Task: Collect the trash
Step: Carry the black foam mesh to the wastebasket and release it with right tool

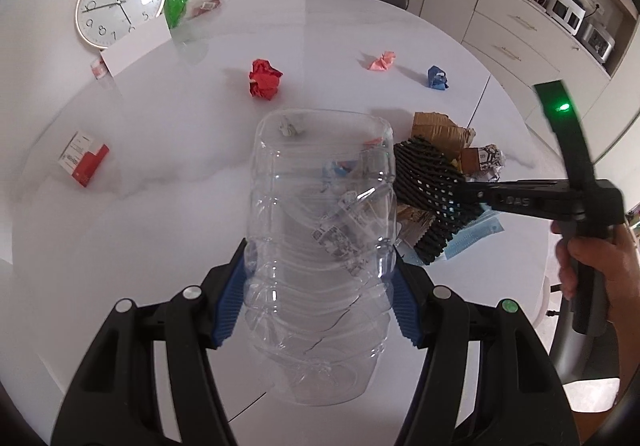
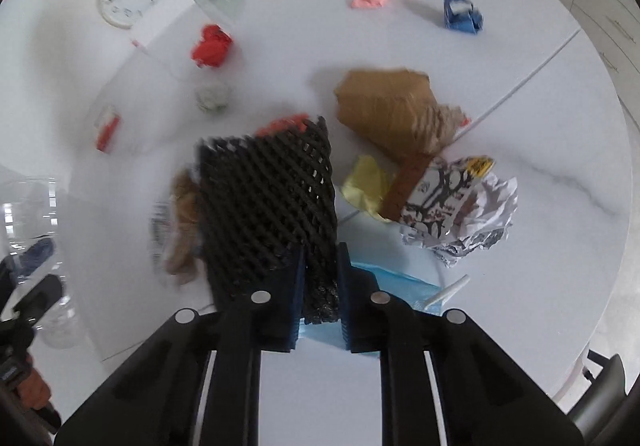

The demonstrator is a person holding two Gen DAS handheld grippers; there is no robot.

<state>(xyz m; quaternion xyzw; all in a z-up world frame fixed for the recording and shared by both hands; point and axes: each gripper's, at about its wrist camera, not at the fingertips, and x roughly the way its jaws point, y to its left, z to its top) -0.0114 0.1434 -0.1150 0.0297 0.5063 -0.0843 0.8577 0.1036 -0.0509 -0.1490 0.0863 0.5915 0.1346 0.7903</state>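
the left gripper (image 1: 320,298) clamps a clear plastic bottle (image 1: 320,230) between its blue pads, the crumpled body filling the gap. the right gripper (image 2: 320,282) pinches the near edge of a black foam net sleeve (image 2: 268,197) (its jaws nearly together on the mesh), over a blue face mask (image 2: 400,286). beyond lie a foil wrapper (image 2: 460,205), torn cardboard (image 2: 384,105) and red paper ball (image 1: 264,79) on the white round table (image 1: 180,133); a wall clock (image 1: 120,1) sits far left, cabinets (image 1: 520,25) behind.
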